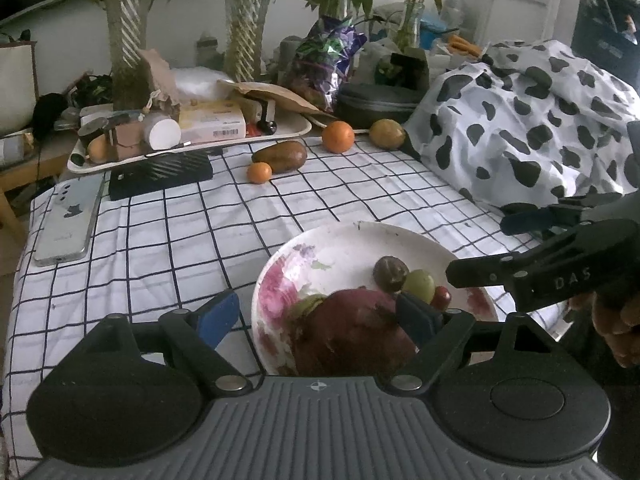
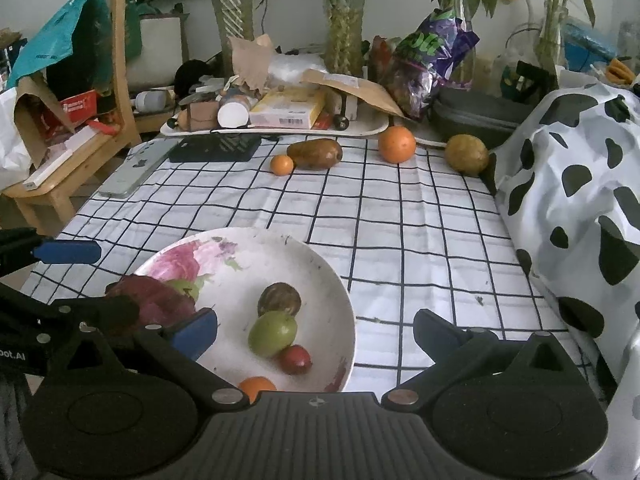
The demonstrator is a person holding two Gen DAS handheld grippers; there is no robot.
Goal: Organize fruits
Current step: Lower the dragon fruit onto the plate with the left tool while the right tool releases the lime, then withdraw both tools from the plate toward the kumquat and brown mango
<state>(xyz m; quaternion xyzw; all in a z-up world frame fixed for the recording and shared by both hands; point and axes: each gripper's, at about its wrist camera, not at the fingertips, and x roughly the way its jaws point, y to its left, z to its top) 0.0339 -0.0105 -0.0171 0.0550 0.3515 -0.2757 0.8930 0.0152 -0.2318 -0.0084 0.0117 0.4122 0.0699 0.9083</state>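
Fruit sorting partway | floral plate (image 2: 320, 256) holds dragon fruit (image 2: 156, 300), green fruit (image 2: 272, 333), small red one (image 2: 295, 359); large orange (image 2: 397, 145), small orange (image 2: 281, 165), two brownish fruits wait across checked cloth (image 2: 400, 240) | left gripper (image 1: 318, 316) gapes around dragon fruit, grip unclear; right gripper (image 2: 316, 332) wide, empty

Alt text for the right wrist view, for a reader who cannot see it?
A floral plate on a checked tablecloth holds five fruits between the open right gripper fingers; two oranges and two brownish fruits lie beyond.
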